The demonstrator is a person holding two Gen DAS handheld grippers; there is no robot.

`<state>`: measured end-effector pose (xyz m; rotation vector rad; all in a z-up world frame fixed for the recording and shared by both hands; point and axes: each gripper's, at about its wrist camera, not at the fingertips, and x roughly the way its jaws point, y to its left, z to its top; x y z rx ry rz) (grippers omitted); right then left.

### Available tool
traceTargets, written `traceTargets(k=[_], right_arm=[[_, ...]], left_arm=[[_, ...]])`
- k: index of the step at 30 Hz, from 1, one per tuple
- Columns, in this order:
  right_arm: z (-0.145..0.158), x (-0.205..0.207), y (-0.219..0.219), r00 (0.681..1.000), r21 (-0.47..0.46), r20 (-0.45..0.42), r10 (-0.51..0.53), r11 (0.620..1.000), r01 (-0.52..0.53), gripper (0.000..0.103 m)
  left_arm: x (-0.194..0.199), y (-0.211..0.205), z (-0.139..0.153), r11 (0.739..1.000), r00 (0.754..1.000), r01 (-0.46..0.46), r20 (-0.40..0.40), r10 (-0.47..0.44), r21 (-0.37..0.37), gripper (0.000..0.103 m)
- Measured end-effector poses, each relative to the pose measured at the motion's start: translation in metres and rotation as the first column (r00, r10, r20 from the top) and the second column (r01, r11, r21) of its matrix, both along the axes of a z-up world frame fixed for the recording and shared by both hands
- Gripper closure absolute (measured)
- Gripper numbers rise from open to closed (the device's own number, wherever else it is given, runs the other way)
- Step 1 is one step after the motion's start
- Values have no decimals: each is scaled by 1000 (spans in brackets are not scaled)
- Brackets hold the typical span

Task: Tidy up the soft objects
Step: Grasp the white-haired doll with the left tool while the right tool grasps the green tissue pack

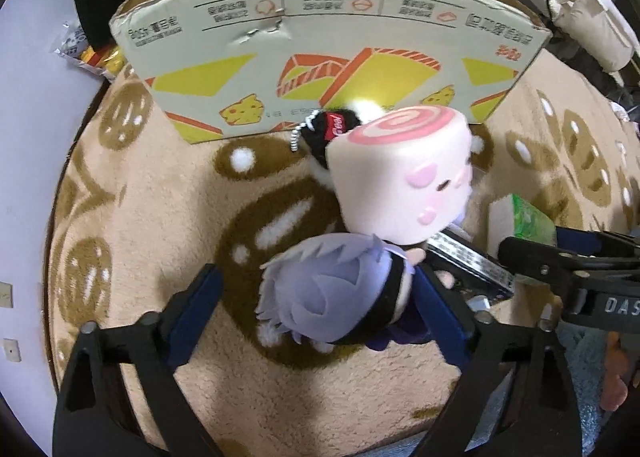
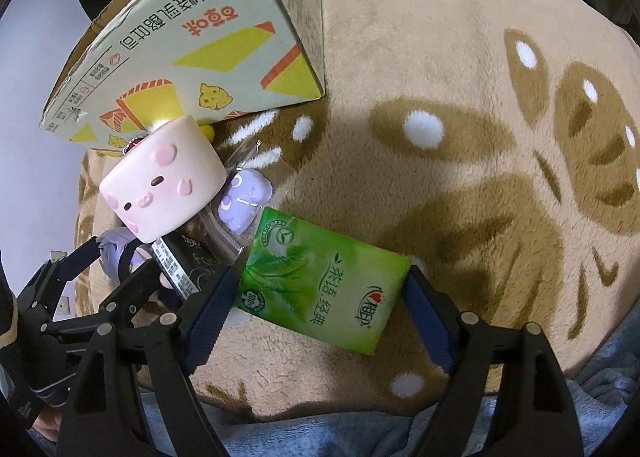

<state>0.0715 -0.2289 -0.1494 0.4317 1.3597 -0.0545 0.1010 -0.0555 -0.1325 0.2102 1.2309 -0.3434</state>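
A plush doll with pale purple hair [image 1: 320, 289] lies on the rug between the fingers of my left gripper [image 1: 320, 297]. Its right finger touches the doll and its left finger [image 1: 200, 297] stands apart, so the gripper is open. A pink pig-faced cylinder plush [image 1: 400, 173] leans behind the doll, with a small black plush on a bead chain [image 1: 324, 129] beyond it. In the right wrist view a green tissue pack [image 2: 320, 281] lies flat between the fingers of my right gripper [image 2: 320, 293], its edges reaching both pads without being squashed. A purple toy in clear wrap [image 2: 244, 197] lies beside the pig plush [image 2: 160, 185].
A printed cardboard box [image 1: 320, 37] with an open top stands at the far edge of the beige patterned rug [image 2: 440, 57]. A black packet [image 2: 180, 261] sits between the two grippers. Snack packets [image 1: 92, 53] lie left of the box. A blue blanket [image 2: 320, 437] borders the near side.
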Motion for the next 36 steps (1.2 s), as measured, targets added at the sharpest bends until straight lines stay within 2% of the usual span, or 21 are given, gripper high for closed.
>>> traceTargets(k=[4,6,14,28,36], right_arm=[[-1,1,1,1000,-15,5,4,1000,-4,16],[3,1,3,1000,-41,17,6,999,-6,17],[6,-1,4,1000,-39,26,10,999,-9,17],[18,-5,14,996,-108,72,48,993,-40,17],[40,-9,15,984,-133,165,65,990,-43,17]], left_arm=[[-4,-3,2,999,1000,23,10,-23,-23,26],[-8,-6,4,999,1000,30,3,-30,-43,35],[-13,-8,8,999,1000,27,4,-26,-47,37],[-10,-4,8,999,1000,16,20,-15,-29,37],[-17,-4,17,1000,997,20,71,-20,5,37]])
